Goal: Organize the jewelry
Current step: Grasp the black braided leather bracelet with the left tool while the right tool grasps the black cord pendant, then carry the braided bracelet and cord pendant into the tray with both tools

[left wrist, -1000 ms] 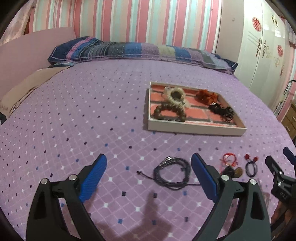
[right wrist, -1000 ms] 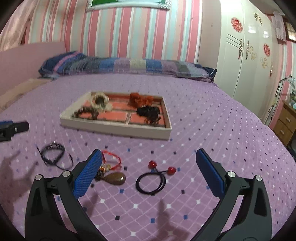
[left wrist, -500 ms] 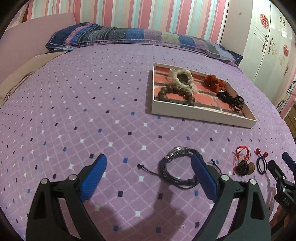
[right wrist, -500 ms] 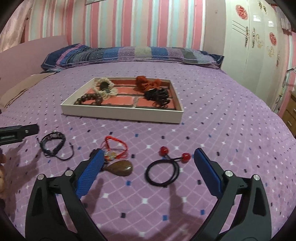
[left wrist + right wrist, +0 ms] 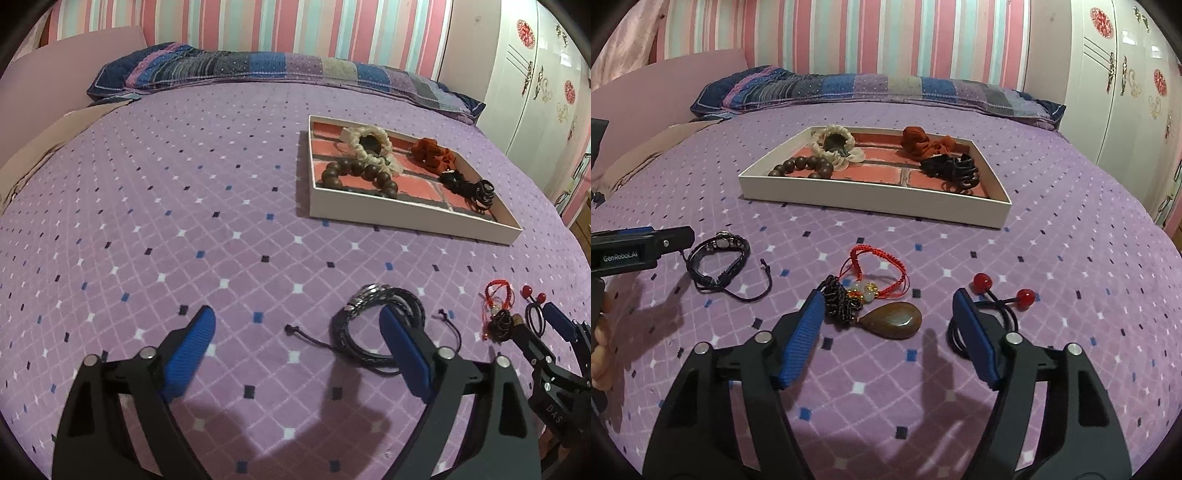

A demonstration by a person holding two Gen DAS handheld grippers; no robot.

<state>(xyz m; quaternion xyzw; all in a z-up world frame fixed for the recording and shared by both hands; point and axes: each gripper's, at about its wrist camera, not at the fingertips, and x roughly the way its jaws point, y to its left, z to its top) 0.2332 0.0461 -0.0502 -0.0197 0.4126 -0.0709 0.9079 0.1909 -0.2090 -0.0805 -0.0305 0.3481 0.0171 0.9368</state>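
Observation:
A white tray [image 5: 406, 218] [image 5: 871, 199] on the purple bed holds a wooden bead bracelet [image 5: 354, 173], a cream scrunchie [image 5: 834, 144], an orange scrunchie [image 5: 923, 142] and black hair ties [image 5: 953, 171]. A black leather bracelet [image 5: 373, 325] [image 5: 716, 262] lies on the bed, partly behind my left gripper's right finger. My left gripper [image 5: 295, 350] is open and empty. My right gripper [image 5: 890, 332] is open, low over a red cord bracelet with a brown pendant [image 5: 892, 319]. A black hair tie with red beads [image 5: 997, 295] lies by its right finger.
A patchwork pillow [image 5: 277, 70] lies along the bed's far edge under a striped wall. White wardrobe doors [image 5: 1126, 92] stand at the right. The right gripper shows at the left wrist view's right edge [image 5: 554, 350].
Both grippers have moved forward and lower toward the loose jewelry. The right gripper's fingers now flank the brown pendant. The left gripper's right finger now overlaps the black bracelet.

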